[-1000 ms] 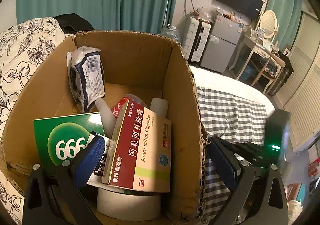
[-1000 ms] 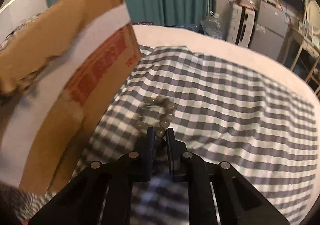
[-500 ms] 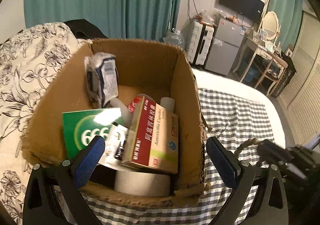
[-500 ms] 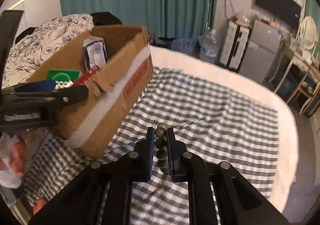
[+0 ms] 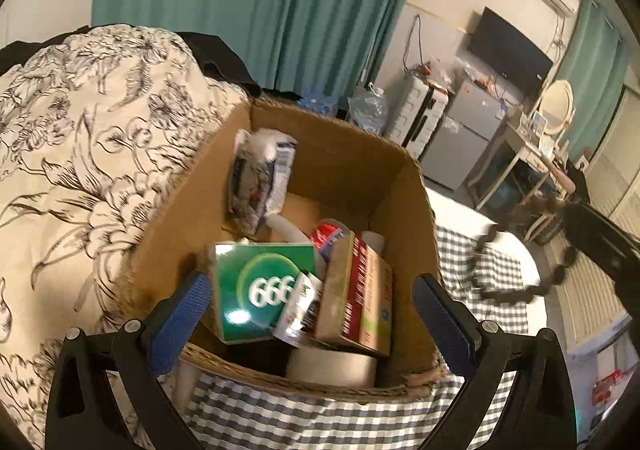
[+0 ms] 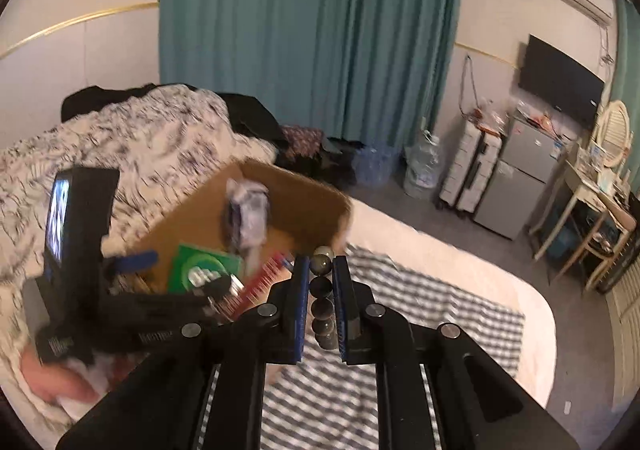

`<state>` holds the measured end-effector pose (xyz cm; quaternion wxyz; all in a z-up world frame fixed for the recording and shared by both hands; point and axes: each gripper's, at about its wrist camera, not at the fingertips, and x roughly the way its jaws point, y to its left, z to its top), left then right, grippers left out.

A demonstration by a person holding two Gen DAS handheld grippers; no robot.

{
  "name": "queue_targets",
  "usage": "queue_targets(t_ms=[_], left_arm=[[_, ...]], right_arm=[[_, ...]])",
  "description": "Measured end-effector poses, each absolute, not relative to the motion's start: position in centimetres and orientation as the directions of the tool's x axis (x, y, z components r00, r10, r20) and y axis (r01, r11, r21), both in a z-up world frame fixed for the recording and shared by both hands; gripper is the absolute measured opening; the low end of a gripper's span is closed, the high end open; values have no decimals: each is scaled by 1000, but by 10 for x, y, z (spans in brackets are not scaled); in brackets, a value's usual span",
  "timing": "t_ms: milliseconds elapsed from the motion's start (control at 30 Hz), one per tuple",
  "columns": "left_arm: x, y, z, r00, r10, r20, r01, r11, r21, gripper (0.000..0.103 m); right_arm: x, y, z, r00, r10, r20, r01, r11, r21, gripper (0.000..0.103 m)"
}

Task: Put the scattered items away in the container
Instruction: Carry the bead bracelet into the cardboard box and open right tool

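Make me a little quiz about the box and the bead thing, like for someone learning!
1. True or false: the right hand-held gripper is shut on the bead bracelet.
2. Which number is printed on the green box inside the cardboard box? A) 123 B) 666 C) 900
3. Fill in the word: the left hand-held gripper has its fingers spread wide and holds ____.

Key:
1. True. The beads sit clamped between its fingers, and in the left view the rest of the bracelet dangles in the air to the right of the cardboard box.
2. B.
3. Nothing. It is open, with the near part of the cardboard box between its fingers.
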<state>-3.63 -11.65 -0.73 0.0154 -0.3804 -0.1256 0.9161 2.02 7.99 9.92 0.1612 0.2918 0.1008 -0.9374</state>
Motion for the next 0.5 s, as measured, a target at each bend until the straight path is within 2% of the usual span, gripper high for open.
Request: queue_targets(t_ms=[167,200,267,300,367,500], left_arm=[[-40,-135,-5,-731,99,-676,77,-971,-225,103],[-41,-136,-5,-733,96,-673,72,-974,-217,103],[-44,-137,-6,-736,85,-672,66,-978,-197,103],[-45,-137,-7,-736,84,-671,64,-979,-194,103],[-45,-134,-8,-732,101,-673,49,-978,-201,103],[-33,-115,-8,-730,113,-674,20,-982,-186,103]], right_arm=[[-10,51,83,-764,-253,-594,351,-935,-52,12],[-15,51,80,-766,-253,-591,332,-943,-26,15],[-22,57,77,-784,-241,-572,269,-962,38,58],[-22,61,78,-798,-223,-560,237,-970,48,85],[-17,71,81,-829,-200,-523,198,-978,59,87],[-5,95,82,-815,-153,-559,147,-988,56,88]])
